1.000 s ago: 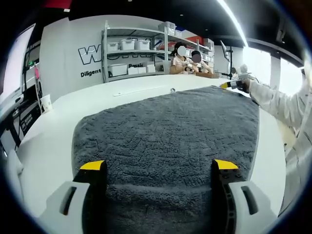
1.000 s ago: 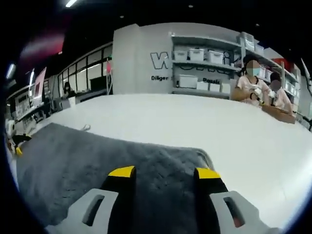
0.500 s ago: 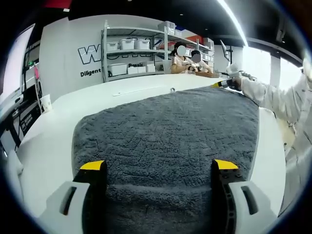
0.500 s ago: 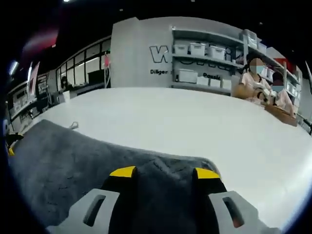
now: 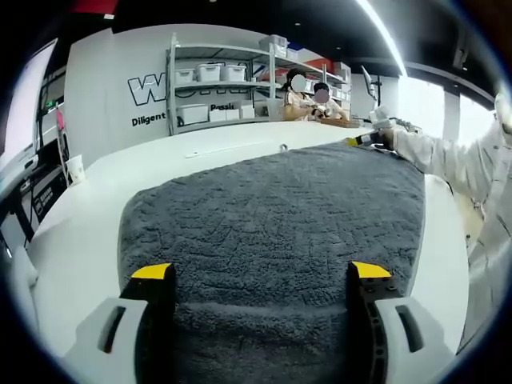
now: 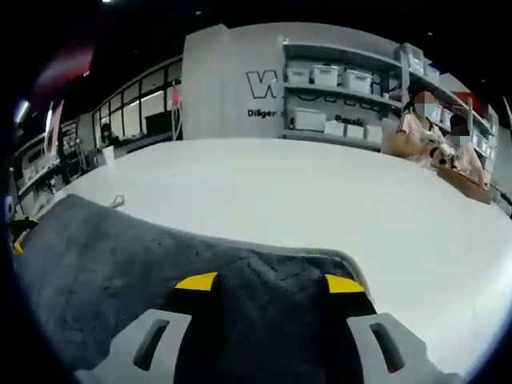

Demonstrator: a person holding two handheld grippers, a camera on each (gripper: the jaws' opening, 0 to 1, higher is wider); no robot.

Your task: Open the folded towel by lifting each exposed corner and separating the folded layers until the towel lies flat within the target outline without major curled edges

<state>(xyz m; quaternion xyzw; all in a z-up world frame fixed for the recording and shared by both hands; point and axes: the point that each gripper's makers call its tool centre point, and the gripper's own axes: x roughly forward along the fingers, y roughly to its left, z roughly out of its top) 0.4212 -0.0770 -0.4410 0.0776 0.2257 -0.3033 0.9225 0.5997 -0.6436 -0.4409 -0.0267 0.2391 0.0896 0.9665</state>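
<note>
A dark grey towel (image 5: 272, 216) lies spread on the white table (image 5: 80, 232), with a folded layer along its near edge. My left gripper (image 5: 262, 276) is open, its jaws wide apart over that near edge. At the towel's far right corner, a hand in a white sleeve holds my right gripper (image 5: 364, 140). In the right gripper view the towel (image 6: 104, 272) bulges up between the jaws of the right gripper (image 6: 270, 284), which is shut on the corner. A yellow tip of the left gripper (image 6: 16, 248) shows at the towel's far end.
Shelves with white bins (image 5: 212, 76) stand behind the table, and two people (image 5: 308, 92) sit near them. A pale cup (image 5: 76, 168) stands off the table's left side. A thin line (image 5: 224, 150) and a small stud (image 5: 282, 148) mark the table beyond the towel.
The right gripper has shifted slightly along the far corner, and the towel now bulges higher between its jaws. The left gripper and the towel's near edge have not moved.
</note>
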